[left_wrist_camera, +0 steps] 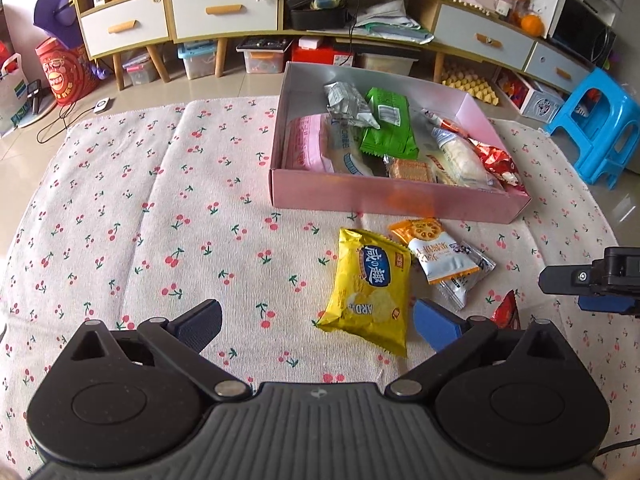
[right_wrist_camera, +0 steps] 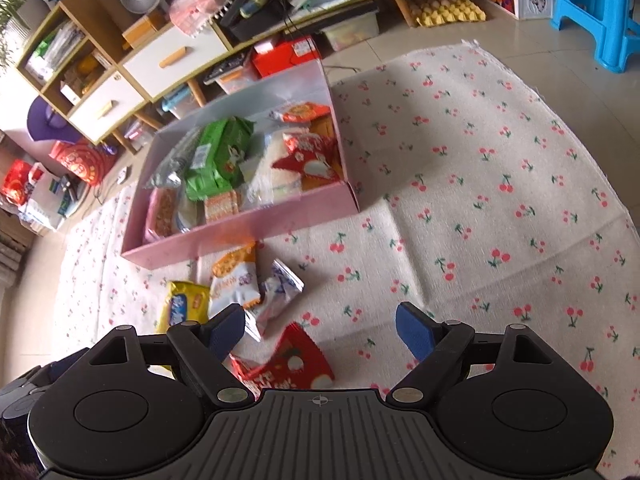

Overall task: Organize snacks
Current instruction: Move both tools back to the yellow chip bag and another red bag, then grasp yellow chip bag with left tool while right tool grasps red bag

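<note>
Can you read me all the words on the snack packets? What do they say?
"咸の趣" and, upside down, "ARD": yellow packet on the cherry-print cloth.
Orange-and-white packet: Chinese print, too blurred to read.
Red packet: blurred.
Green packet in the pink box: barcode label only, unreadable.

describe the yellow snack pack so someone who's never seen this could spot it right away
Start at the pink box on the cherry-print cloth. Just in front of its near wall, four snacks lie loose on the cloth. The yellow pack is the leftmost of them, beside an orange-and-white pack: the only all-yellow one, with a blue oval label and crackers pictured on it.
</note>
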Tool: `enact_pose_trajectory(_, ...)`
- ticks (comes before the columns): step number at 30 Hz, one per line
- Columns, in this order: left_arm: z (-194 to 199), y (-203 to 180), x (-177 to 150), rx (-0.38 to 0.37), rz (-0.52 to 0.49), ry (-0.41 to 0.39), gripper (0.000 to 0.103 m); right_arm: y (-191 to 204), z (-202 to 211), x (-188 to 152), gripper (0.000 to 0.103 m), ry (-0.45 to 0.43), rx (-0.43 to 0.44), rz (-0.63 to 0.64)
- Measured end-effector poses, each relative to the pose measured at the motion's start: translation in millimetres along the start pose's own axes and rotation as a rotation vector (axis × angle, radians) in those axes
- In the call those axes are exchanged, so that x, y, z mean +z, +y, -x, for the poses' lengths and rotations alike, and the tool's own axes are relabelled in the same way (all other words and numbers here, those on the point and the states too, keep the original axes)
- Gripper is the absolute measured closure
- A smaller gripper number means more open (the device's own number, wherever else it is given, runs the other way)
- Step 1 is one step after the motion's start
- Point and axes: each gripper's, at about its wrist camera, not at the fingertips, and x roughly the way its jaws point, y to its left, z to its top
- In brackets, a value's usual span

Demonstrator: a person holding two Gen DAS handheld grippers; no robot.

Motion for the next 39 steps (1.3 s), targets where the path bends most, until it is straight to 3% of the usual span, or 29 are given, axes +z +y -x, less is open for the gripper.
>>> enact_pose_trajectory(3, -0.4, 0.0, -3.8, 0.001, -0.004, 0.003, 0.001, -3.4, -0.9, -3.9, 0.019, 0.028, 0.03, -0.016)
enact_pose_trajectory(12, -12.7, -15.2, -15.0, 0.034, -0.074, -0.015, 0.001, 1.7, -8.1, -10.8, 0.019, 0.064, 0.006, 0.024)
enact_pose_trajectory(17, -20.0, -27.1, -17.5, 0.015, -0.124, -0.026, 0.004, 2.4, -12.3, -12.8, 0.019, 0.082, -0.013, 0.037)
enact_pose_trajectory(26, -33.6, -37.2, -18.6, 0.021, -0.198, -0.038, 0.026, 2.1, -17.6, -15.9, 0.019, 0.101, -0.028, 0.039)
enact_pose_trajectory(30, -36.3, -35.5, -17.9, 0.009, -0.184, -0.027, 0.043, 5.3, -19.1, -17.9, 0.019, 0.105, -0.031, 0.051)
enact_pose_trajectory(39, -30.9, -28.4, -13.0, 0.012, -0.156, -0.006, 0.047, 16.8, -24.8, -21.7, 0.018, 0.117, -0.03, 0.086)
